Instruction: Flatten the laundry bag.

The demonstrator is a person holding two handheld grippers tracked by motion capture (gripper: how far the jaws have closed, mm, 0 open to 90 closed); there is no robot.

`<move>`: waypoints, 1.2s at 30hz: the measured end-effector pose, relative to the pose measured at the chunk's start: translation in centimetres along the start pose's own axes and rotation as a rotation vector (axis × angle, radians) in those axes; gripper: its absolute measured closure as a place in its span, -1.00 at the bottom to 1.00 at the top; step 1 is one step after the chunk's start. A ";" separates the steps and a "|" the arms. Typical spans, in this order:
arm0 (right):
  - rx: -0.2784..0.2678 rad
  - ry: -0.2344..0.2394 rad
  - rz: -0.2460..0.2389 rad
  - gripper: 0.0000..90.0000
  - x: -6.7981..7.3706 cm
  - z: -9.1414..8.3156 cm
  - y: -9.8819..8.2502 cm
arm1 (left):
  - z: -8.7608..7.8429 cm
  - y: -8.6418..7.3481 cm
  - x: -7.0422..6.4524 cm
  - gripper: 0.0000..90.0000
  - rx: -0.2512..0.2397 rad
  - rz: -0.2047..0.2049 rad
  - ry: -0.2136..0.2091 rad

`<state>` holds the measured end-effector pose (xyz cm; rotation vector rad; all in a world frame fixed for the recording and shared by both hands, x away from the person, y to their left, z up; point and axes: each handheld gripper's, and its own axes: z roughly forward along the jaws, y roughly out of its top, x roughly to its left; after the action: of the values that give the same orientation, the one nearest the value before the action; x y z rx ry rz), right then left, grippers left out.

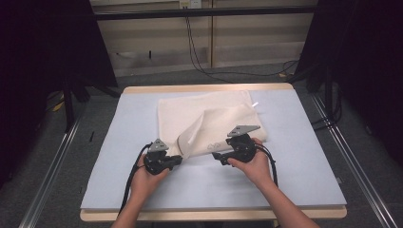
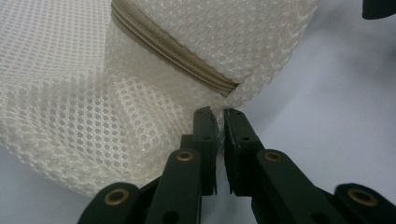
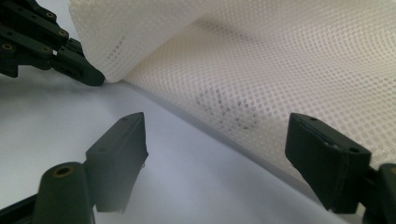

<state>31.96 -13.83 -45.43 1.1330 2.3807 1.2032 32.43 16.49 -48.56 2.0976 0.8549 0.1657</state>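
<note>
mesh bag (image 1: 209, 121) corner pinched by left hand-held gripper (image 2: 219, 116), hiding its edge; right hand-held gripper (image 3: 215, 140) wide.

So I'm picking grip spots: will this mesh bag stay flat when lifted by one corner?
Probably not. The mesh bag already drapes in a fold where the left gripper pinches it, so it looks floppy. Open netting suggests light weight, and the weave should give the pads some hold.

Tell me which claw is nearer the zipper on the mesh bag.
Left. The left claw pinches the mesh bag right at the zipper end; the right claw stands open at the bag's near edge, farther off.
</note>
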 end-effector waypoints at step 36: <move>-0.030 0.094 -0.028 -0.45 4.7 3.4 3.8 | 0.0 0.0 -0.4 0.85 0.005 0.010 0.023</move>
<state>32.61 -7.09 -44.07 1.0533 2.4295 1.3055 32.19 16.23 -48.51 2.1085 0.8592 0.1936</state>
